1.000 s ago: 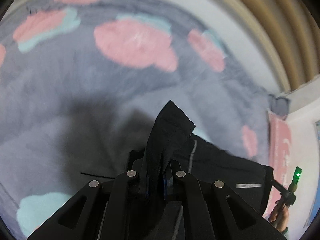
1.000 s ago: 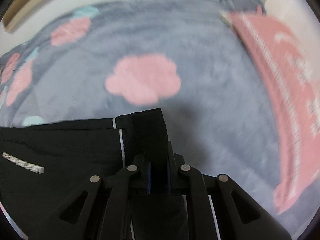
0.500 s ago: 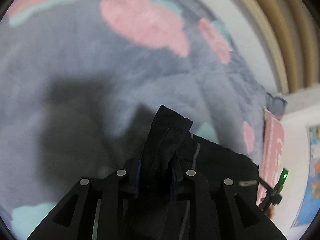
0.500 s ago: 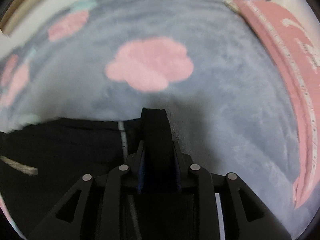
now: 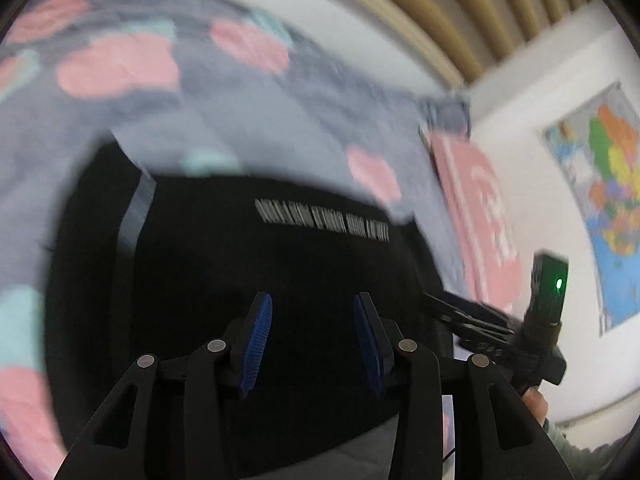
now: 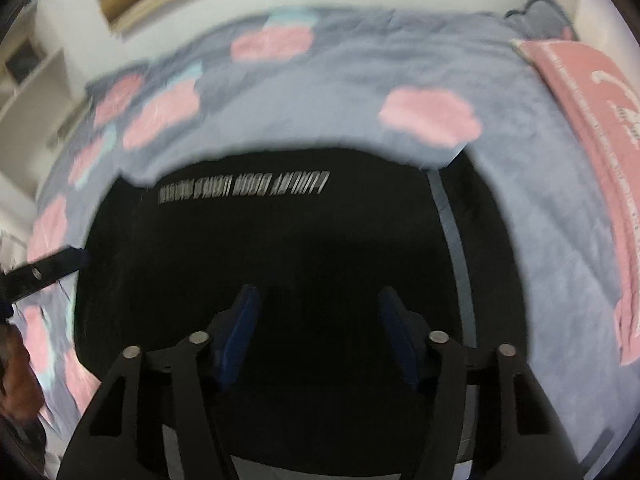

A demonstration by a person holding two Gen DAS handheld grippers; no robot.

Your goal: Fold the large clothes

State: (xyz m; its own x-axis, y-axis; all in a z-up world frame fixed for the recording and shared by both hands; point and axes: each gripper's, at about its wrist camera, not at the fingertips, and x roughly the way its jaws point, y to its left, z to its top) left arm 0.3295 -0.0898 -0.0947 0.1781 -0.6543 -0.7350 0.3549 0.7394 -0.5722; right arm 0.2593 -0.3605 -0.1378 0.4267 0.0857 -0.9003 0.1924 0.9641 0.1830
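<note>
A second ago both grippers pinched corners of the black garment (image 5: 280,264); now the left gripper (image 5: 312,344) and right gripper (image 6: 320,336) are opening, nothing between their blue pads. The garment lies flat on the grey blanket (image 6: 520,208), printed lettering up.

Bed: covered by a grey-blue fleece blanket (image 6: 328,120) with pink and teal cloud shapes. On it: 1 black garment (image 6: 280,248), spread flat mid-bed, white lettering across it; 1 pink cloth (image 6: 592,128) along the bed's right edge.
</note>
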